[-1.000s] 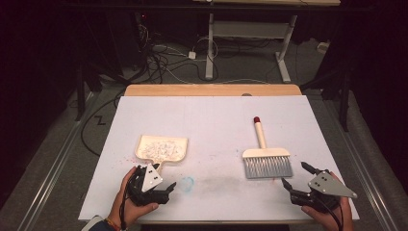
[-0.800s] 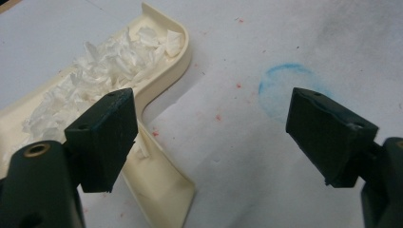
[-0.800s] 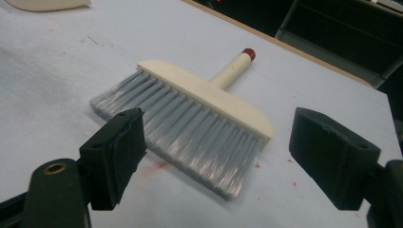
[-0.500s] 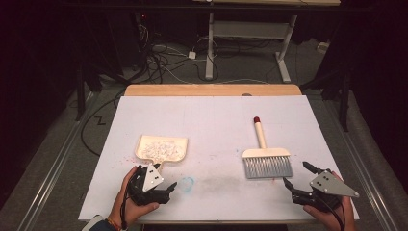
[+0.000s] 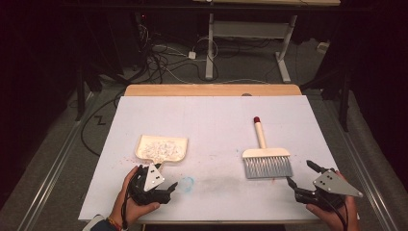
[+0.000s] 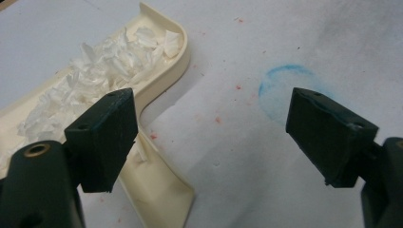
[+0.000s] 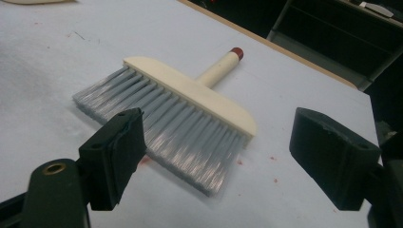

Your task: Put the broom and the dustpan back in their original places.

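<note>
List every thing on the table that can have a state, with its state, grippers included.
Dustpan: flat on the table, holding white shreds, not gripped.
Brush: lying flat, bristles toward the person, handle pointing away, not gripped.
Left gripper: open, holding nothing, beside the dustpan's handle.
Right gripper: open, holding nothing, just short of the brush's bristles.
Table: white cover, a faint blue ring and small red specks on it.
</note>
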Tool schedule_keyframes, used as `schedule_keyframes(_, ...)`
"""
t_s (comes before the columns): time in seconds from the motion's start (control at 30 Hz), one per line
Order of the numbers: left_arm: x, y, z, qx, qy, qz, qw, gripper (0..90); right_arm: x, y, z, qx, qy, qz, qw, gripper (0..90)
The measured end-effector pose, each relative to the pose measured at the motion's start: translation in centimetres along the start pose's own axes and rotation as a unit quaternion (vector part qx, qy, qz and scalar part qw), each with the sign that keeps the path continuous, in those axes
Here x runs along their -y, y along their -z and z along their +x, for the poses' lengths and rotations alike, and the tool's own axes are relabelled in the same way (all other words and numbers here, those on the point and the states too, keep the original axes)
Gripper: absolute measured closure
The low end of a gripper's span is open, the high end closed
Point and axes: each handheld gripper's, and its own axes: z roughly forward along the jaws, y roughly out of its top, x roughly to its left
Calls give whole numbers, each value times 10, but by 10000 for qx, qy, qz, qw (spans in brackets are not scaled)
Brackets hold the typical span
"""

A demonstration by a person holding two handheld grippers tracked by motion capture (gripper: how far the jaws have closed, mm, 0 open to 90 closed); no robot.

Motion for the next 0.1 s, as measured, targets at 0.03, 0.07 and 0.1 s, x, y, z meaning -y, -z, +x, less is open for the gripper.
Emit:
schedule_keyframes(0.03,0,0,1,-25,-44,-30,10000,175,0,0,0,4,-8,3,10000,201)
schedule_keyframes(0.07,0,0,0,-14,11,-2,10000,175,0,-1,0,10,1,12,10000,201)
schedule_keyframes(0.1,0,0,0,-21,18,-2,10000,175,0,-1,0,-7,5,30,10000,201)
